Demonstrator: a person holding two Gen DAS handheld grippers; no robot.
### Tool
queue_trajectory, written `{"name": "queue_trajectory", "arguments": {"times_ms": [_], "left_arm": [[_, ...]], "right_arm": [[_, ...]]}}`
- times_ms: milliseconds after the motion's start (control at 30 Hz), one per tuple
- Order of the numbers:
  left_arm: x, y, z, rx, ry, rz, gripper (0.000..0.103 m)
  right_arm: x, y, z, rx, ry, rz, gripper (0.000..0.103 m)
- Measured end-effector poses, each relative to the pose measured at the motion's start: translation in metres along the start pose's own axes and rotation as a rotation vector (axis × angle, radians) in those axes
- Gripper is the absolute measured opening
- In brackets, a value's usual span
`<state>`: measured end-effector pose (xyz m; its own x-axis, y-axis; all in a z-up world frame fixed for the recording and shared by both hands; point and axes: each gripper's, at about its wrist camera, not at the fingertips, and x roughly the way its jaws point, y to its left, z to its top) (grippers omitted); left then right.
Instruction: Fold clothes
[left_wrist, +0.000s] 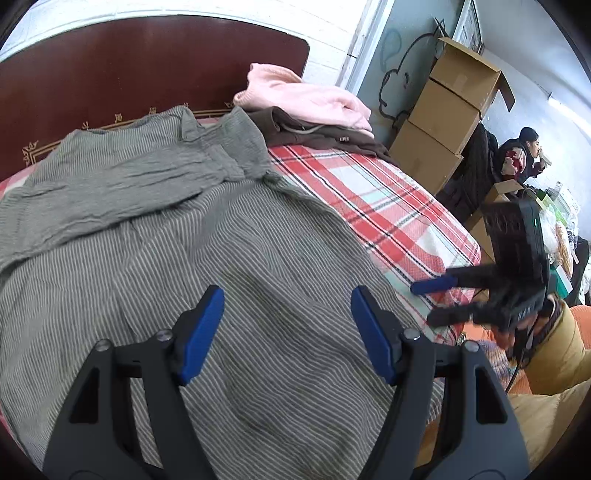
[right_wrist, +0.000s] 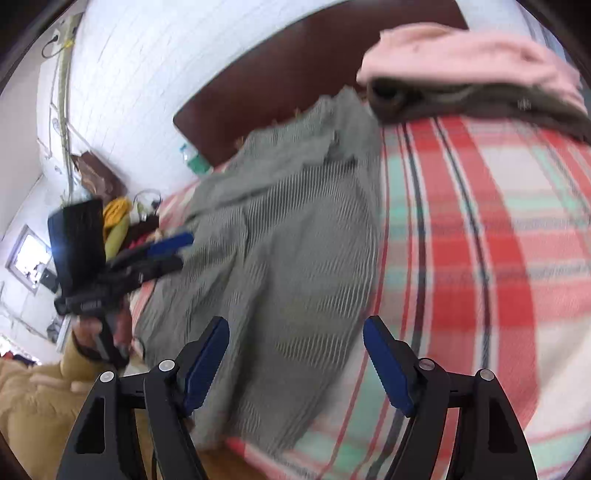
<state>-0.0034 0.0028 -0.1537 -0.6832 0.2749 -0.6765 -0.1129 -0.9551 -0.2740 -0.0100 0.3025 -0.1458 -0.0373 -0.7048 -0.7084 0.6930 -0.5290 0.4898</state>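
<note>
Striped shirt (left_wrist: 207, 236) — beneath left gripper (left_wrist: 287, 334)

You held the left gripper (left_wrist: 287, 334) with its jaws spread wide, the blue pads (left_wrist: 202, 334) angled outward and nothing caught between them. Your right gripper (right_wrist: 295, 365) was likewise wide open, its blue pads (right_wrist: 388, 369) well apart and empty. In the left wrist view the right gripper (left_wrist: 437, 301) reached in from the right side, its two fingers pointing left and set apart. In the right wrist view the left gripper (right_wrist: 173, 251) appeared at the left, blurred, its fingers seemingly parted; your hand (right_wrist: 107, 332) gripped its handle below, with a yellow sleeve (right_wrist: 44, 391) at the wrist.
</note>
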Motion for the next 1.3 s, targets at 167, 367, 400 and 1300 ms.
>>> {"name": "queue_trajectory", "arguments": {"times_ms": [167,367,400,1300], "left_arm": [[-0.002,-0.006,-0.009,-0.008,0.005,0.002,0.072],[-0.008,-0.017,-0.013,0.016,0.009,0.008,0.072],[-0.011,-0.02,-0.012,0.023,0.011,-0.004,0.072],[0.115,-0.144,-0.018,0.25,0.338,0.039,0.084]], "right_arm": [[0.008,0.009,-0.038,0.0,0.03,0.03,0.076],[0.024,0.024,-0.044,-0.08,-0.009,-0.04,0.009],[0.019,0.02,-0.042,-0.059,-0.028,-0.024,0.008],[-0.066,-0.079,0.004,0.097,-0.234,-0.045,0.065]]}}
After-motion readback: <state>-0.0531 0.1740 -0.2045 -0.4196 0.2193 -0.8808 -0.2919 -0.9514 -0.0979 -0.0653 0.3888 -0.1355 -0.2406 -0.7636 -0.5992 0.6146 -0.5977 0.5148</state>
